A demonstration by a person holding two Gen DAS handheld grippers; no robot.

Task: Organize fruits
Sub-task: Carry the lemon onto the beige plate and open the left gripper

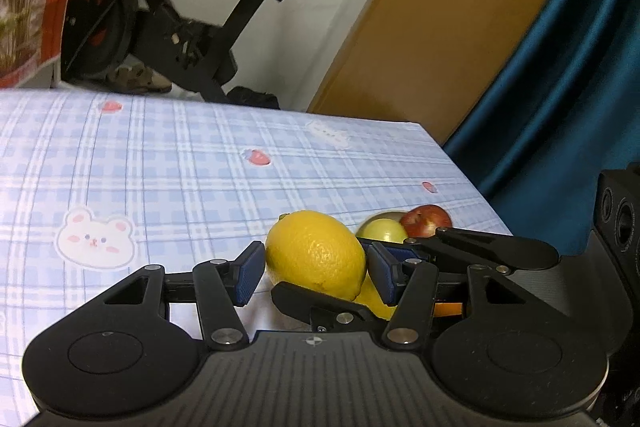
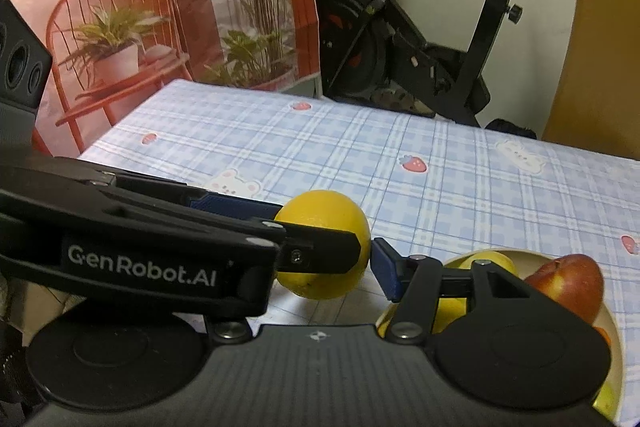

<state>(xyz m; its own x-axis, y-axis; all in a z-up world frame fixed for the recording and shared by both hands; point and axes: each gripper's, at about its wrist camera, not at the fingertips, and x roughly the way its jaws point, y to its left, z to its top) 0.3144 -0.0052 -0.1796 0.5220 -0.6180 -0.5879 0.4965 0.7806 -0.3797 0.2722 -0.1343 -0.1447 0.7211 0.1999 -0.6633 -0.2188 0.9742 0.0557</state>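
A yellow lemon (image 1: 316,253) sits between the two blue pads of my left gripper (image 1: 316,267); a small gap shows at the left pad, so the jaws stand open around it. In the right wrist view the lemon (image 2: 324,211) also lies between the fingers of my right gripper (image 2: 332,251), whose jaws are apart; the left gripper's arm crosses in front and hides the right gripper's left finger. A bowl (image 2: 612,327) at the right holds a red apple (image 2: 568,283), a green-yellow fruit (image 1: 380,230) and other yellow fruit.
The table (image 1: 160,167) wears a blue checked cloth with bear and strawberry prints. An exercise bike (image 2: 420,39) stands behind it. A blue curtain (image 1: 560,67) hangs past the table's right edge. A plant-print backdrop (image 2: 160,7) hangs at the left.
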